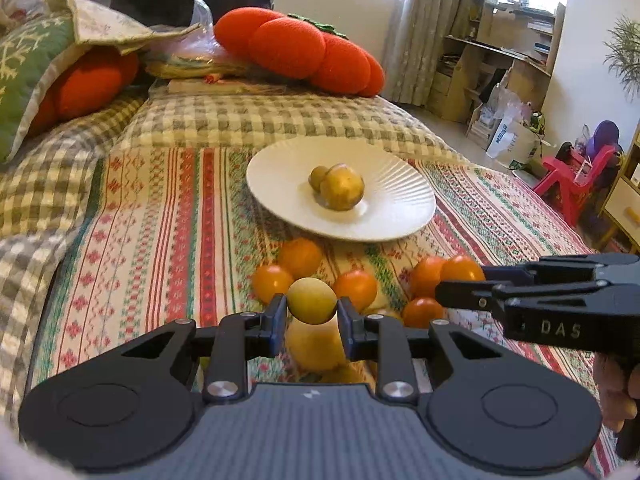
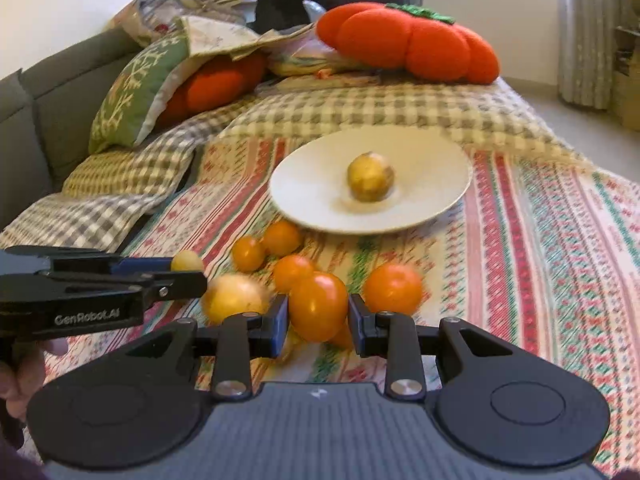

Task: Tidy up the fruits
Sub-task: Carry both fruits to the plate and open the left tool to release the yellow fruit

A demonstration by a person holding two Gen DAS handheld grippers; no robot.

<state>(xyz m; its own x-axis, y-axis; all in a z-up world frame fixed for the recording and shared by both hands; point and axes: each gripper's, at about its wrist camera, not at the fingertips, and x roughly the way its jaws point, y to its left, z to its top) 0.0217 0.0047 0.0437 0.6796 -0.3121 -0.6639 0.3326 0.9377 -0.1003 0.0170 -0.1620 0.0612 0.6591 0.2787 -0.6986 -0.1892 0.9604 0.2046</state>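
Holding a yellow fruit, the left tool faces the plate at twelve o'clock; the right tool grips an orange fruit.

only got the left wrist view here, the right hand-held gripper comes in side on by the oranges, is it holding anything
Observer: Yes. The right hand-held gripper is shut on one orange fruit.
Operator: ok and how does my small yellow one sit seen from the side
Observer: The small yellow fruit sits at the very tips of the left hand-held gripper and bulges past them.
Operator: whats left of the green pillow
Observer: A grey sofa back stands just left of the green pillow.
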